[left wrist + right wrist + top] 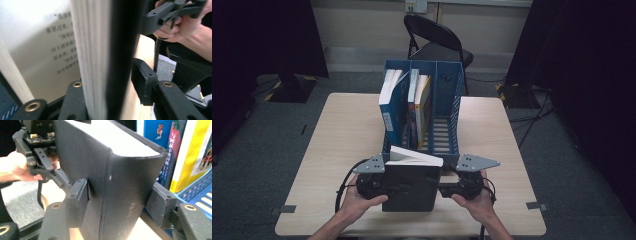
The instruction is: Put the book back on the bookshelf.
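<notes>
Table [337, 150] first: blue file rack [447, 95] stands mid-table w/ books [422, 105] in its left slots, right slot free. Black book [409, 192] sits at the near edge, just in front of the rack, btwn both hands. Right gripper [117, 202] fingers [78, 195] clamp its spine. Left gripper [110, 85] fingers [143, 82] straddle the page edge, one pad apart, so loose. Long axis runs near-to-far, toward the rack.

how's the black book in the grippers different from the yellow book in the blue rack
The black book sits on the table in front of the blue rack, between both grippers; the yellow book stands inside the rack's middle compartment. The black book has a plain dark cover, the yellow one a bright cover. The black book's cover is parted from its pages; the yellow one is shut. Both bear Chinese characters on their spines.
</notes>
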`<move>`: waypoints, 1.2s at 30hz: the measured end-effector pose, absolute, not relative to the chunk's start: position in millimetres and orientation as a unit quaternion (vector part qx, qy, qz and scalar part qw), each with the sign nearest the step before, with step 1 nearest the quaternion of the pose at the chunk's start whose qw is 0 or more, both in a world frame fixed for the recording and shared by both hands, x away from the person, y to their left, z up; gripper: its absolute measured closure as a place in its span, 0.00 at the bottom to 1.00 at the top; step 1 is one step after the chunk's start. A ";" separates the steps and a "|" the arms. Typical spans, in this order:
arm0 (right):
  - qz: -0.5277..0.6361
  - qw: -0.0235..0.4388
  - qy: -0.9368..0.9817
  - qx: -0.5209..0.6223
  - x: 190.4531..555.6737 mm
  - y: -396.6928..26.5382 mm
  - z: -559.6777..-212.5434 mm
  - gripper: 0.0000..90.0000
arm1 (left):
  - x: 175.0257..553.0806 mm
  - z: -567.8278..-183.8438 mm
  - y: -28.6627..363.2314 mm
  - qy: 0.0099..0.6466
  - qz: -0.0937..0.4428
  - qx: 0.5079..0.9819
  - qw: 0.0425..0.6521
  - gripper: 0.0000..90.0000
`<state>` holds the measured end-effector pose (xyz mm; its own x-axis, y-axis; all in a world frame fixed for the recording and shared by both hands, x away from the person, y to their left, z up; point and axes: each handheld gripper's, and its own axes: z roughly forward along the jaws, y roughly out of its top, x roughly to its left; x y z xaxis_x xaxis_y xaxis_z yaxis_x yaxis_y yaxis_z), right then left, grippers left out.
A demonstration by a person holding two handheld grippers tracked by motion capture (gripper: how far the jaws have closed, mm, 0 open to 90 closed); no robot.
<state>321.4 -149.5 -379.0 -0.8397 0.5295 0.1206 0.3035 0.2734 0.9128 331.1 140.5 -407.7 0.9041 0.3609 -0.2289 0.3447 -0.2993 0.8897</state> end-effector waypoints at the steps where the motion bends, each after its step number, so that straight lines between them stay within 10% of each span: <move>1: 0.547 0.103 0.788 0.264 321.2 -150.4 -380.0 0.45 | 330.9 -408.3 141.2 0.223 0.013 0.807 0.547 0.63; 36: 0.546 0.065 0.810 0.204 321.8 -116.7 -386.3 0.39 | 319.4 -430.4 172.6 0.297 0.013 0.804 0.516 0.27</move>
<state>321.8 -116.7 -386.3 -0.9081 0.4021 0.1174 0.2598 0.3208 0.9108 319.4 172.6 -430.4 0.8238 0.4897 -0.2854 0.4635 -0.2922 0.8366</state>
